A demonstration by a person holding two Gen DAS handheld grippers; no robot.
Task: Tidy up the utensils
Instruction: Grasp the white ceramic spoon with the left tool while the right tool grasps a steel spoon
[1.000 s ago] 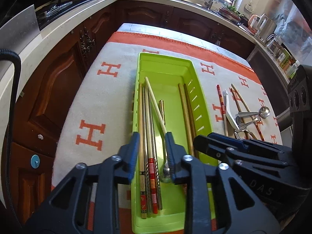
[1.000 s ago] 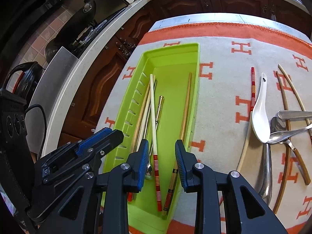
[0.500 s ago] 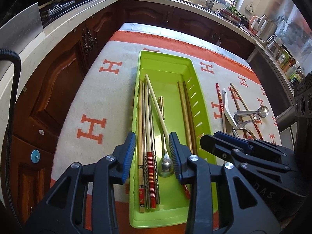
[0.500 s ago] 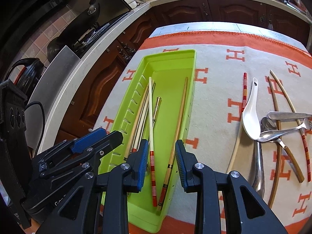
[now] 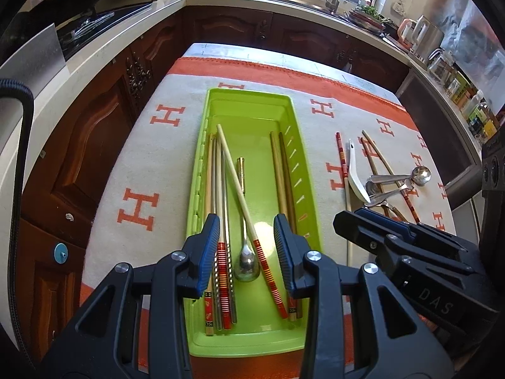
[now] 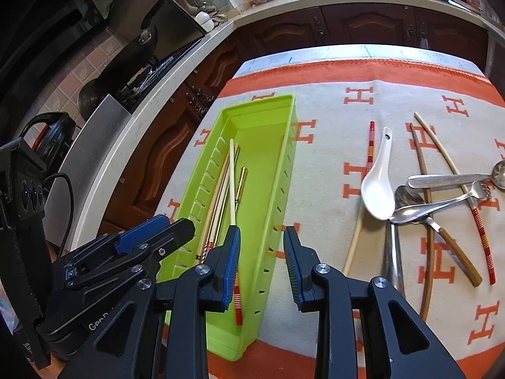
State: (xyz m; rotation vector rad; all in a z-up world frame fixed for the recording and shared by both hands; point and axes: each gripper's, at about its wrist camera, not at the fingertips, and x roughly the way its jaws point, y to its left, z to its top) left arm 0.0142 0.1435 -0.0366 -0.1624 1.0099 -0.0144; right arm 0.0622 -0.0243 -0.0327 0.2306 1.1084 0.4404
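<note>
A lime-green tray (image 5: 252,107) lies lengthwise on the orange-and-white cloth. In it are several chopsticks (image 5: 217,189), a cream chopstick with a red-striped end (image 5: 235,177) lying across them, a small metal spoon (image 5: 246,267) and two brown chopsticks (image 5: 281,170). My left gripper (image 5: 246,224) hangs open over the tray's near end, with nothing between its pads. My right gripper (image 6: 262,233) is open over the tray's (image 6: 262,104) right wall, also holding nothing. Right of the tray lie a white ceramic spoon (image 6: 377,189), metal spoons (image 6: 448,180), a fork (image 6: 479,189) and loose chopsticks (image 6: 371,145).
The cloth (image 6: 331,110) covers a small table with dark wooden cabinets (image 5: 227,28) close behind and to the left. A stove with a pan (image 6: 148,34) stands on the left counter, and a sink (image 5: 331,0) and jars on the far and right counters.
Both grippers have drawn back and risen from the tray, so more of its near end shows. The utensils in the tray and on the cloth have not moved.
</note>
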